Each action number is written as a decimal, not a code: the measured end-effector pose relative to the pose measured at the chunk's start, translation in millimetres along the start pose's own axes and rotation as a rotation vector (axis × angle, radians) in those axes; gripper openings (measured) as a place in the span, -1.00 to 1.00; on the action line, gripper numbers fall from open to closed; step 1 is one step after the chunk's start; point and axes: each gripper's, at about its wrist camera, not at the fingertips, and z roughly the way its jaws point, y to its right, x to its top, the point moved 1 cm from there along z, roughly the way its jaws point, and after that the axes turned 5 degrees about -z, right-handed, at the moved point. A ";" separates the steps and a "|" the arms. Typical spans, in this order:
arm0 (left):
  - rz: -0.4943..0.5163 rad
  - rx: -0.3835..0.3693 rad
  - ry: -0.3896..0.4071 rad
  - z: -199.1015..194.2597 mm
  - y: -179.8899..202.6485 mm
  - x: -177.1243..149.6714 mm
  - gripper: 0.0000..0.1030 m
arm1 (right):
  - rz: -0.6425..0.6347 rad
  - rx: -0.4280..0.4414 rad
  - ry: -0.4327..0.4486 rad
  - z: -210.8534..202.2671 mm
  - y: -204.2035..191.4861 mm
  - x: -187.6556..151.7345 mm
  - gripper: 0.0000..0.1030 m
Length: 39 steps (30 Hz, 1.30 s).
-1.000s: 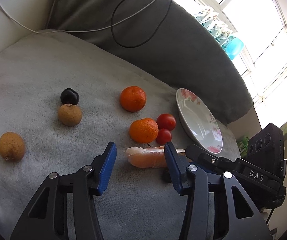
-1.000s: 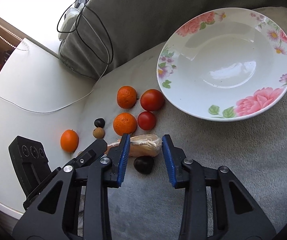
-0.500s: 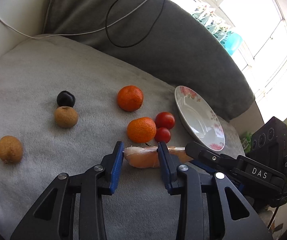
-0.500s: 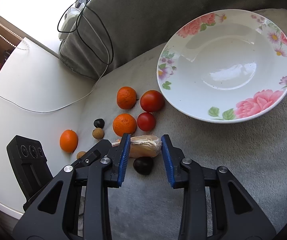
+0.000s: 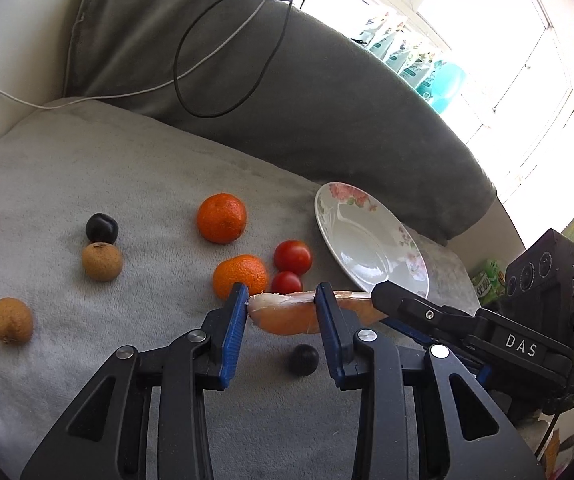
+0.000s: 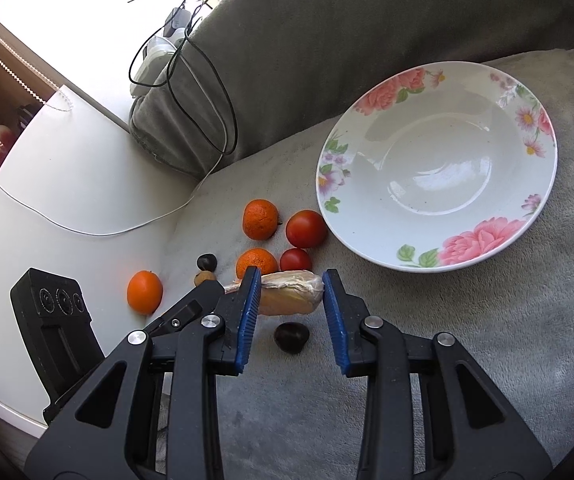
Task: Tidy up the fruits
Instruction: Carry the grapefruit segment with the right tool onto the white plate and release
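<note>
Left gripper low over a grey plush cover, blue-padded fingers set to a narrow gap. Between and just past those tips, a pale pink-orange citrus segment lying crosswise: pointed left end touching the left pad, the rest running behind the right finger. No telling whether the pads actually press on it.

Right gripper reaching in from the opposite side, fingers likewise narrow, straddling the blunt right end of the same segment; one pad covering its middle, the other just beside its end. Squeeze or mere closeness: cannot tell. Likewise unclear whether lifted or resting on the cover.

Just in front of the segment, on the cover, a small dark round fruit. Just behind it, a small orange mandarin and two red tomatoes, the smaller one near the segment's upper edge. Farther back, a second mandarin.

To the right of the tomatoes, a white shallow plate with pink flower print, nothing in it, near a dark grey cushion draped with black and white cables.

Well off to the left, another dark fruit touching a round brown fruit, a second brown one farther out, and a lone orange on a white table.
</note>
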 end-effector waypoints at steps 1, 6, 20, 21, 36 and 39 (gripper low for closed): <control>0.005 -0.003 0.001 0.7 2.6 1.0 -0.36 | 0.001 0.000 0.006 -3.1 1.1 -0.2 -0.35; 0.034 -0.015 0.000 7.5 16.7 8.1 -0.36 | 0.001 -0.011 0.032 -13.4 6.6 3.9 -0.35; 0.099 -0.041 -0.020 37.2 55.7 19.7 -0.36 | 0.019 -0.049 0.080 -33.0 35.0 27.0 -0.35; 0.103 -0.042 -0.021 38.5 58.4 19.8 -0.36 | 0.021 -0.051 0.082 -33.8 37.2 28.4 -0.35; 0.134 -0.049 -0.070 63.2 76.6 19.4 -0.36 | 0.063 -0.088 0.088 -36.9 63.0 39.6 -0.35; 0.136 -0.051 -0.076 65.8 77.9 19.3 -0.36 | 0.062 -0.100 0.088 -38.0 65.4 41.4 -0.34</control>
